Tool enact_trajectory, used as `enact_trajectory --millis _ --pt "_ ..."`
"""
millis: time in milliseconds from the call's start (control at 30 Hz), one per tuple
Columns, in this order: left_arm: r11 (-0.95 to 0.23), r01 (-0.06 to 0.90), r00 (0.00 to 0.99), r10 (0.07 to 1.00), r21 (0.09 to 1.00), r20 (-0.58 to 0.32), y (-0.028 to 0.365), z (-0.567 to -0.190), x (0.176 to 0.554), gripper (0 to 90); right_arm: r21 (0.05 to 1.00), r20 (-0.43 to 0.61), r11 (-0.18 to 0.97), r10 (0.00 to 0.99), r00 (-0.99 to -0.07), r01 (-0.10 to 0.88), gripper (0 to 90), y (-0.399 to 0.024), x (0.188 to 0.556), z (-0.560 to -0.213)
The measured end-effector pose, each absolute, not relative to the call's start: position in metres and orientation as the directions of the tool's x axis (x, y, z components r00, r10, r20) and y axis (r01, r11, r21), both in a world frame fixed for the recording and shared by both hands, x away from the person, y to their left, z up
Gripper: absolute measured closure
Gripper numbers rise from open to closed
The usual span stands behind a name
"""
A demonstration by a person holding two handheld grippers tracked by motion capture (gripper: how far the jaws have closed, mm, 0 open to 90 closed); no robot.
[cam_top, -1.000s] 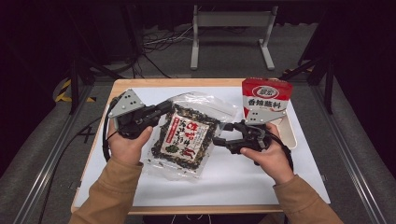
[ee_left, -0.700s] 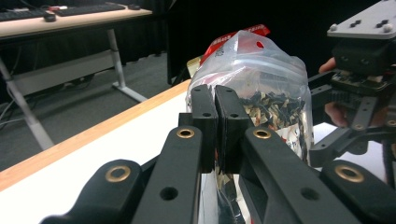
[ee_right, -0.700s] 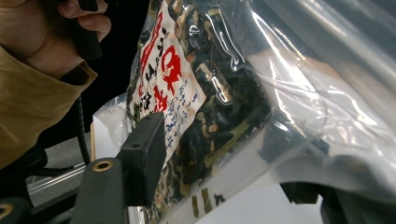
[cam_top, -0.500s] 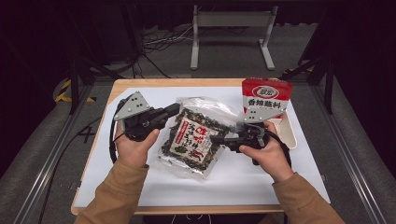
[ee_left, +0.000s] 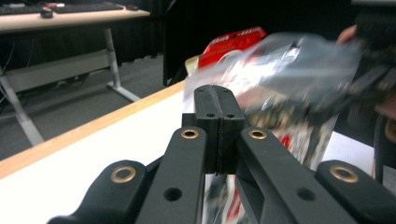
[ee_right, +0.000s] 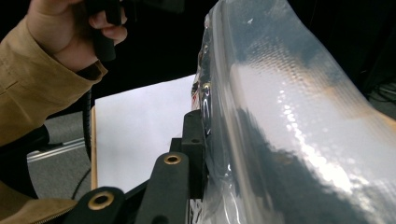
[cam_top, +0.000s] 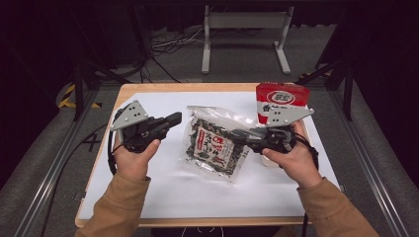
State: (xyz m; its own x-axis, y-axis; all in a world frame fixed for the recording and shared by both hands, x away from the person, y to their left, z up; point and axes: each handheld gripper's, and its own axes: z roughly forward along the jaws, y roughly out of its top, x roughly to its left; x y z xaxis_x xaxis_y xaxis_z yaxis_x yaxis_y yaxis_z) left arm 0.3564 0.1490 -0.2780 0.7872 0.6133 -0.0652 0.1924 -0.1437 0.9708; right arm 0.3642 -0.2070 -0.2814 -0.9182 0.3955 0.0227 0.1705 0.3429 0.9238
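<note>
Right gripper (cam_top: 237,134), jaws just closing, pinching clear seaweed bag (cam_top: 215,145) at its right edge, lifted off the white sheet (cam_top: 163,185). Left gripper (cam_top: 174,118) pressed together, empty, just beside the bag. Red packet (cam_top: 280,98) upright behind. Bag's long axis leaning toward upper left. Wooden table (cam_top: 123,91); dark room.

From my seat, the red and white packet (cam_top: 280,100) at about one o'clock on the table carries Chinese characters; the large line seems to read 香辣脆料, though the white oval logo above it is too small for me to read. The clear seaweed bag (cam_top: 215,146) at centre has a red and white label with print I cannot make out.
</note>
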Motion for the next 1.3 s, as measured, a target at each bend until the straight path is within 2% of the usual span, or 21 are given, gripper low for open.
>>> enact_trajectory --millis 267,500,733,1300 --pt "-0.154 0.247 0.768 0.633 0.957 -0.096 0.164 -0.297 0.357 89.7 0.909 -0.055 0.398 0.41 -0.911 0.124 76.7 -0.224 0.362 -0.251" --pt "-0.176 0.263 0.747 0.659 0.949 -0.085 0.172 -0.308 0.357 86.6 0.902 -0.114 0.424 0.42 -0.901 0.084 76.6 -0.241 0.36 -0.225" --pt "-0.214 0.258 0.735 0.676 0.942 -0.048 0.175 -0.317 0.356 84.3 0.895 -0.142 0.441 0.433 -0.89 0.071 76.6 -0.256 0.36 -0.209" --pt "-0.252 0.265 0.725 0.688 0.931 -0.02 0.183 -0.342 0.356 73.3 0.882 -0.192 0.468 0.45 -0.872 0.048 76.5 -0.288 0.367 -0.184"
